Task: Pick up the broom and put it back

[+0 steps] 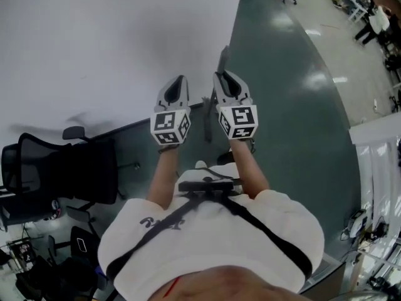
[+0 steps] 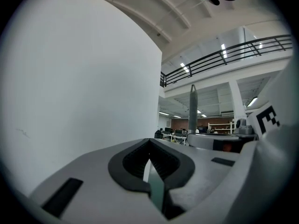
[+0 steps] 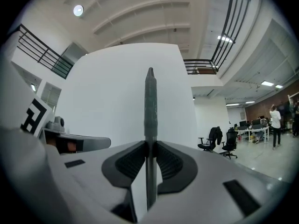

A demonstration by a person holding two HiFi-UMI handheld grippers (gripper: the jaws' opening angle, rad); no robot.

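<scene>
The broom shows as a thin grey handle (image 3: pixel 150 101) that stands upright between the pads of my right gripper (image 3: pixel 150 143), which is shut on it. In the head view the handle's top (image 1: pixel 223 56) sticks out past the right gripper (image 1: pixel 224 75), and its lower part (image 1: pixel 207 121) runs down between the two marker cubes. I cannot make out the broom's head. My left gripper (image 1: pixel 182 80) is held level beside the right one, a hand's width to its left; its jaws (image 2: pixel 149 143) meet at the tips with nothing between them. The handle (image 2: pixel 192 111) is apart from it, to its right.
A big white wall (image 1: pixel 113 36) stands close ahead on the left. The teal floor (image 1: pixel 294 93) runs off to the right. Black office chairs (image 1: pixel 62 168) stand at my left, and white shelving (image 1: pixel 376 149) at the right. Desks and people are far off (image 1: pixel 376 17).
</scene>
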